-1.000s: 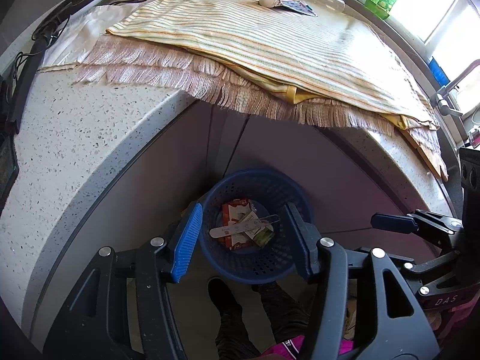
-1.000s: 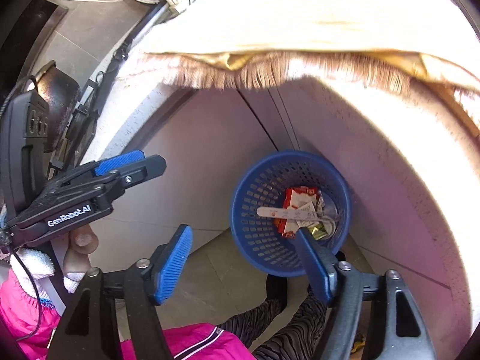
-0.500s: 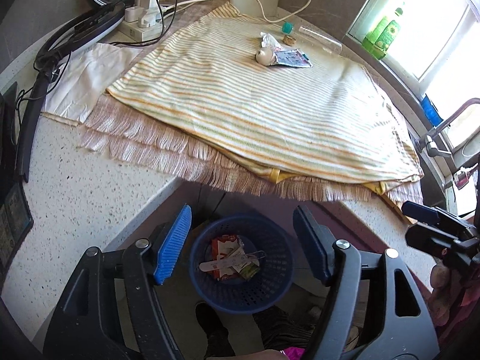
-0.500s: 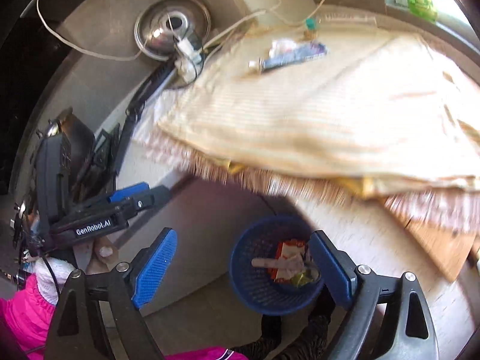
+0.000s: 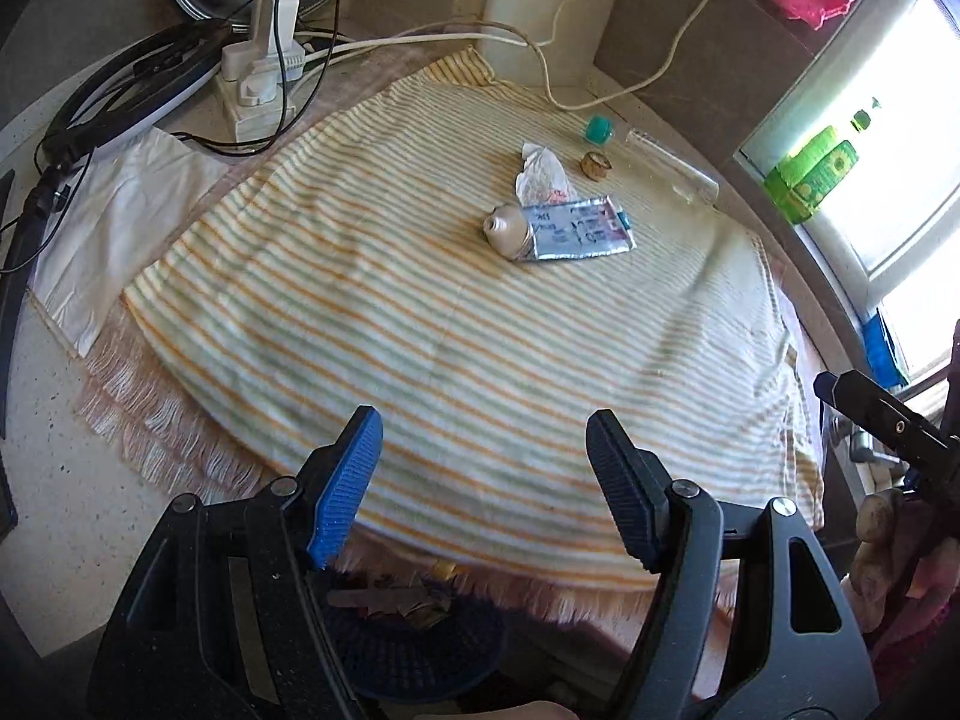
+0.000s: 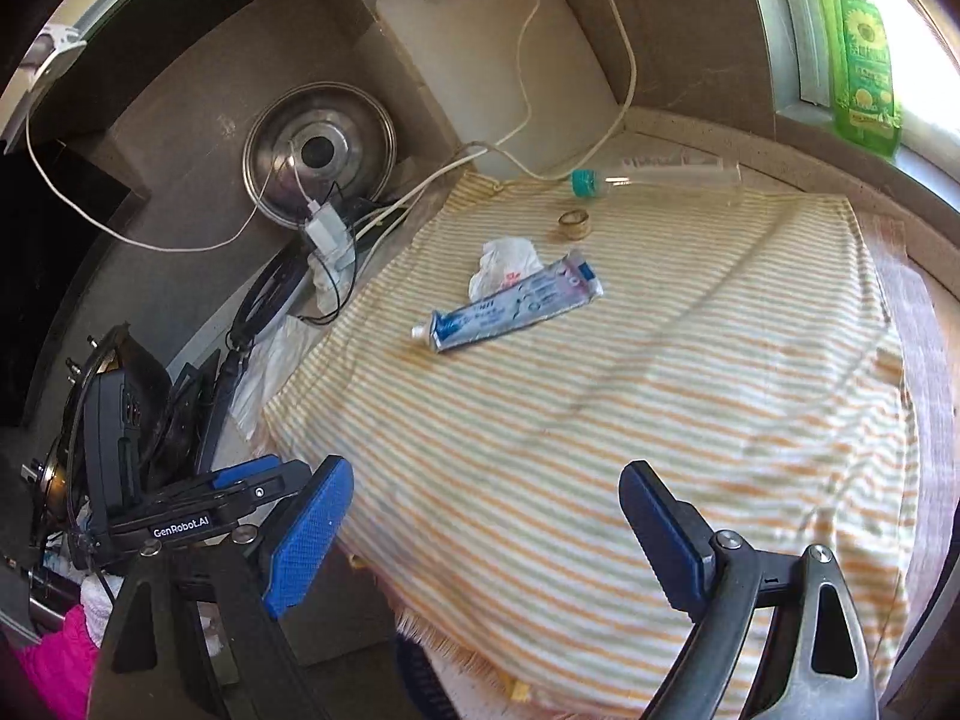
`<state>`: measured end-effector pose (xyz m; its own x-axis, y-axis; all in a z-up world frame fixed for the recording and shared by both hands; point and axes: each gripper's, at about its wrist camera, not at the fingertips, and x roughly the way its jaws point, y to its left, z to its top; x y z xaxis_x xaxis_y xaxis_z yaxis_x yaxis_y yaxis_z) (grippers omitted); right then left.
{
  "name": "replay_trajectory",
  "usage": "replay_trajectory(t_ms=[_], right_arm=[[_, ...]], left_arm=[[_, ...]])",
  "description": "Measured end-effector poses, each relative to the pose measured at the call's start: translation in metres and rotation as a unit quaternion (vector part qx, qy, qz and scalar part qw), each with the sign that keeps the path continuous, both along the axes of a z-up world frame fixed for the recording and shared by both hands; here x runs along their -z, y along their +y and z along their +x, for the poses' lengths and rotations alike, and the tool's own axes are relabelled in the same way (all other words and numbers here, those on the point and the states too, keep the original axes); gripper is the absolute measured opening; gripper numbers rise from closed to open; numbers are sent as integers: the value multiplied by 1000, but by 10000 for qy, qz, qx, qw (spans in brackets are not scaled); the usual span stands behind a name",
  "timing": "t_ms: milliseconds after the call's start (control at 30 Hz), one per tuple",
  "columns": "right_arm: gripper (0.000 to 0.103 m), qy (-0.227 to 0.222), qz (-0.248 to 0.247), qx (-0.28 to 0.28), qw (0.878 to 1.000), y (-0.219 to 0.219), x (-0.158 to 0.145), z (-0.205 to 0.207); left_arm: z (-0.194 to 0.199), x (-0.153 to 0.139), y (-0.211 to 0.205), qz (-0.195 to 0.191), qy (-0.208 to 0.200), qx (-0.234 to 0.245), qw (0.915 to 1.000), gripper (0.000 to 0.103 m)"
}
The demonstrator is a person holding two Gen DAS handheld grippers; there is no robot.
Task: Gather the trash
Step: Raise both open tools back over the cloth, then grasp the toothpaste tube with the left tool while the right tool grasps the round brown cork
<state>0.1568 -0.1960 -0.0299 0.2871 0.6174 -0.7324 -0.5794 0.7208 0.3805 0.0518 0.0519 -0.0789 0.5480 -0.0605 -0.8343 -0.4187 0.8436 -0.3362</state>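
Note:
A squeezed toothpaste tube (image 5: 561,228) (image 6: 510,306) lies on the striped cloth (image 5: 450,330) (image 6: 600,420) at the far middle. A crumpled white wrapper (image 5: 540,171) (image 6: 504,264) lies just behind it. A small gold cap (image 5: 596,167) (image 6: 574,223) and a clear bottle with a teal cap (image 5: 672,165) (image 6: 660,174) lie further back. A blue basket (image 5: 414,642) holding trash sits below the counter edge. My left gripper (image 5: 483,480) and right gripper (image 6: 486,534) are both open and empty over the cloth's near edge.
A power strip with plugs and cables (image 5: 264,72) sits at the back left beside a metal lid (image 6: 321,150). A white cutting board (image 6: 498,60) leans on the wall. A green dish-soap bottle (image 6: 861,54) stands on the window sill. White paper (image 5: 114,228) lies left of the cloth.
Both grippers have risen from over the blue basket below the counter to above the striped cloth. Both stay open and empty.

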Motion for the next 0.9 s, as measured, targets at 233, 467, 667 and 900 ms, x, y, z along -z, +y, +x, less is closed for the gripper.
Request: replay_trajectory(t_ms=[233,467,667,900], right_arm=[[92,-25,75,-39,10000,20,4,70],[88,-32,-54,-221,9997,59,18,126],[82,-84,-386,-453,9982,91,36,164],[77,-77,-589,-640,9962,119,53,190]], left_arm=[[53,12,9,-353,54,-477,9982,73],[93,31,13,-557,220,-660,9960,73],[115,44,21,-741,280,-867,9931,72],[133,55,24,-773,429,-971,9913,54]])
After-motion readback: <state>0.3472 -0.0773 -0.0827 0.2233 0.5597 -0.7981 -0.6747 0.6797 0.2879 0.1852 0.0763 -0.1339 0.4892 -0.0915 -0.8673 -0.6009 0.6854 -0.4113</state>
